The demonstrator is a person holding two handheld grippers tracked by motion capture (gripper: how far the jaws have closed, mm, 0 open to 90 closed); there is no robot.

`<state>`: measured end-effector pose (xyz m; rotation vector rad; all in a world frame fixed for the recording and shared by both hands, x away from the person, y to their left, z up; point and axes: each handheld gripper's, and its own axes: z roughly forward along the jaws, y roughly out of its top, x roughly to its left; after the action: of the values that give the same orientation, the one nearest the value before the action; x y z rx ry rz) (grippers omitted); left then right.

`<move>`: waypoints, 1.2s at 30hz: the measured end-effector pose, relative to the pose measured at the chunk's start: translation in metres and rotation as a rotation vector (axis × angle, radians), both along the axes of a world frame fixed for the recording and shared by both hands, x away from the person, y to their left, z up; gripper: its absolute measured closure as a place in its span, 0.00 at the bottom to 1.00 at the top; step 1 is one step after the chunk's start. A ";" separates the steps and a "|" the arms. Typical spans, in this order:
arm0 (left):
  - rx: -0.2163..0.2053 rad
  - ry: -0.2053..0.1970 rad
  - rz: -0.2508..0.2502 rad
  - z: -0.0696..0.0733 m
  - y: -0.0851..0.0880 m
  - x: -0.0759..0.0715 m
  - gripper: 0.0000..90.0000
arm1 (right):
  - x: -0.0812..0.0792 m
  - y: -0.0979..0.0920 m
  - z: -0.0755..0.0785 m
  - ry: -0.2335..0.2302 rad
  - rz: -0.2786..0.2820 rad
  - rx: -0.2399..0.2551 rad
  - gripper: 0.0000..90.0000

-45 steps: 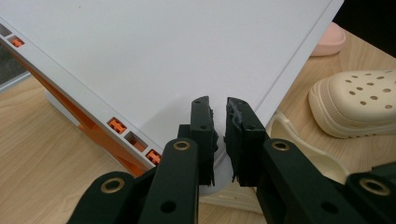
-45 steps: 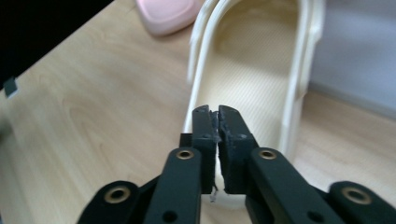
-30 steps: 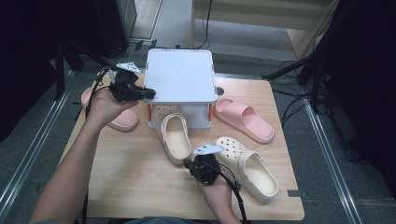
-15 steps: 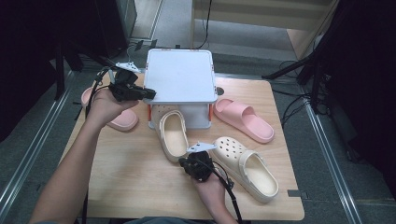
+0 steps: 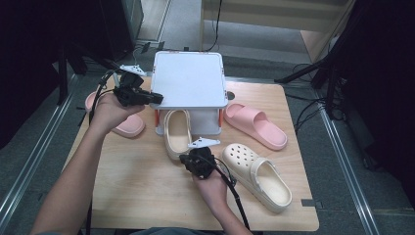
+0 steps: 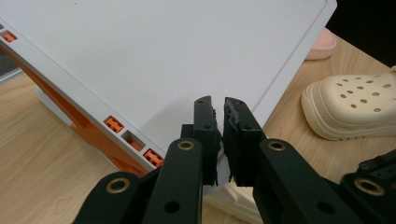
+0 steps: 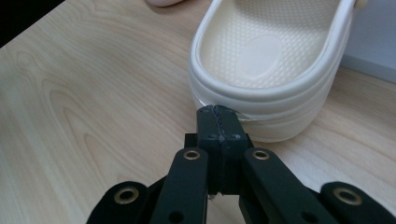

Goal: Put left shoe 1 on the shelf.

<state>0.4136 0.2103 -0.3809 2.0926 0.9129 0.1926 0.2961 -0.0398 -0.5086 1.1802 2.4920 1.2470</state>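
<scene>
We moved right claw (image 7: 218, 122), clenched, against heel of cream clog (image 7: 268, 70); next push under rack (image 5: 188, 81). Left claw (image 6: 223, 116) clenched, empty.

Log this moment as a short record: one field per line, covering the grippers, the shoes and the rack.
left gripper: jaws almost shut, nothing between them, at the left edge of the white rack
right gripper: shut, tips at the heel of the cream clog under the rack
second cream clog: on the table, right of the right hand
pink slides: pink slide right of the rack, another pink slide left, partly behind the left hand
table: light wood
</scene>
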 end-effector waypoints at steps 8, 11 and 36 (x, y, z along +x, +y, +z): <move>-0.009 0.004 0.000 0.000 0.001 0.000 0.93 | 0.017 0.016 0.000 -0.002 0.002 -0.037 1.00; -0.009 0.004 0.000 0.000 0.001 0.000 0.93 | 0.023 0.020 0.000 -0.005 -0.004 -0.035 1.00; -0.010 0.007 -0.007 0.000 0.001 0.000 0.93 | 0.074 0.065 -0.002 -0.048 -0.039 -0.069 1.00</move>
<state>0.4139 0.2111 -0.3813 2.0887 0.9089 0.1768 0.3699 0.0256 -0.5106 1.1620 2.4451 1.1556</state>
